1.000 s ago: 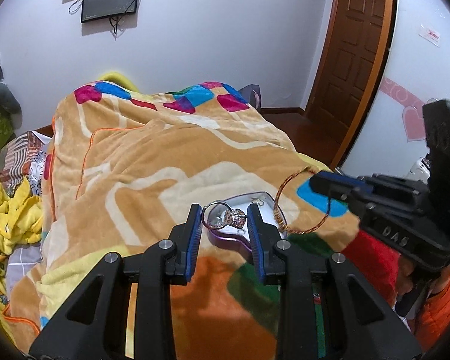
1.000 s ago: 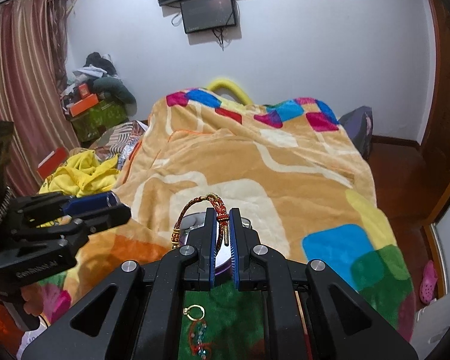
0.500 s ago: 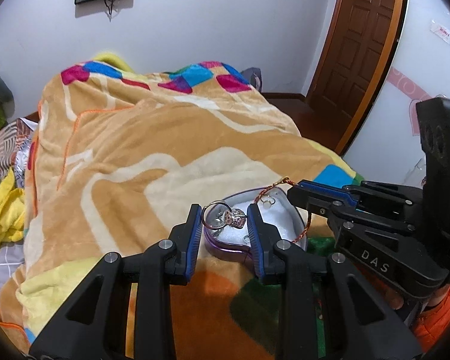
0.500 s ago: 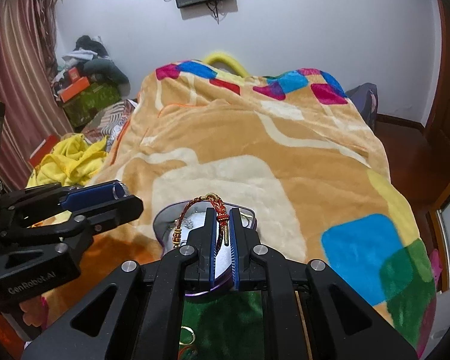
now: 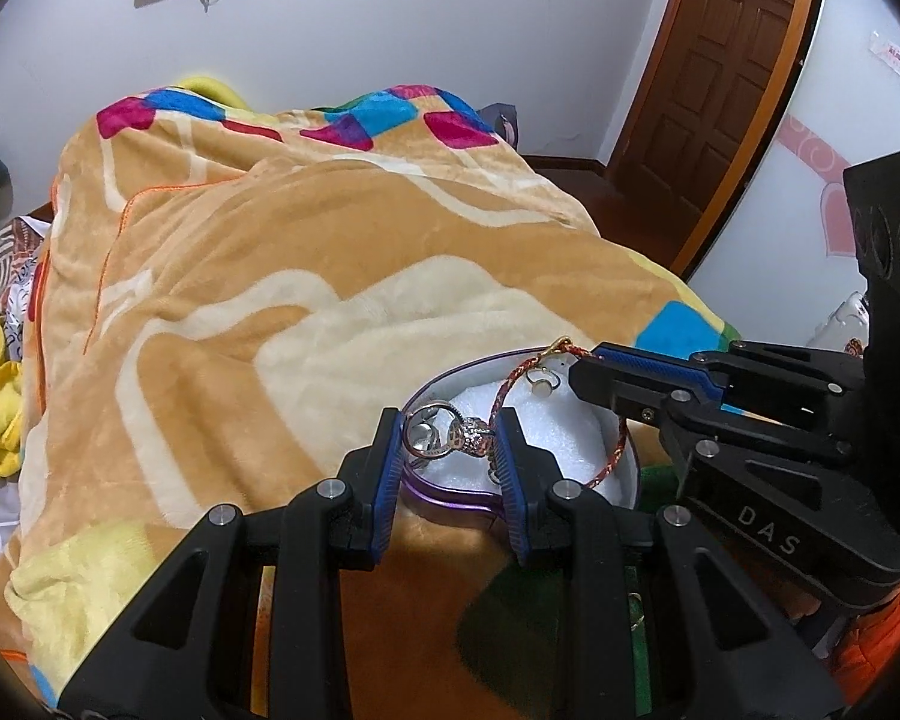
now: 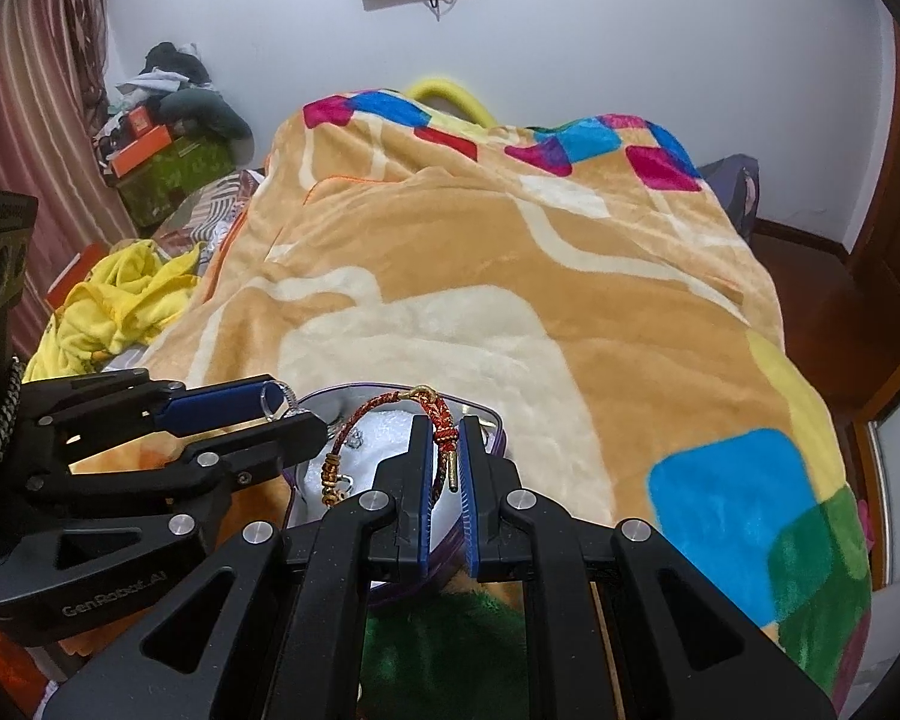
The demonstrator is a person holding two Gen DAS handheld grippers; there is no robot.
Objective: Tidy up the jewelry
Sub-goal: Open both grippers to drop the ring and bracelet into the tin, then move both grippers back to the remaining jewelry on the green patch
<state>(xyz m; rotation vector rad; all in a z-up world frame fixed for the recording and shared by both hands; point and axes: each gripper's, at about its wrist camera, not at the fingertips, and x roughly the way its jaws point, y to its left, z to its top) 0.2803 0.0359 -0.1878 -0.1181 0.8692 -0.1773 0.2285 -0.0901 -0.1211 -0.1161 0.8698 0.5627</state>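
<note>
Purple-rimmed box [image 5: 450,495], lined in white, sits on the blanket [image 5: 270,276] directly beneath both grippers. Left gripper [image 5: 450,441] pinches a ring cluster [image 5: 444,435] over the box's near left edge. Right gripper [image 6: 444,450], pressed together, pinches the red cord bracelet [image 6: 390,405]; its loop hangs leftward across the lining. In my judgement the bracelet lies deeper over the box, so the right hand is better placed to release.
</note>
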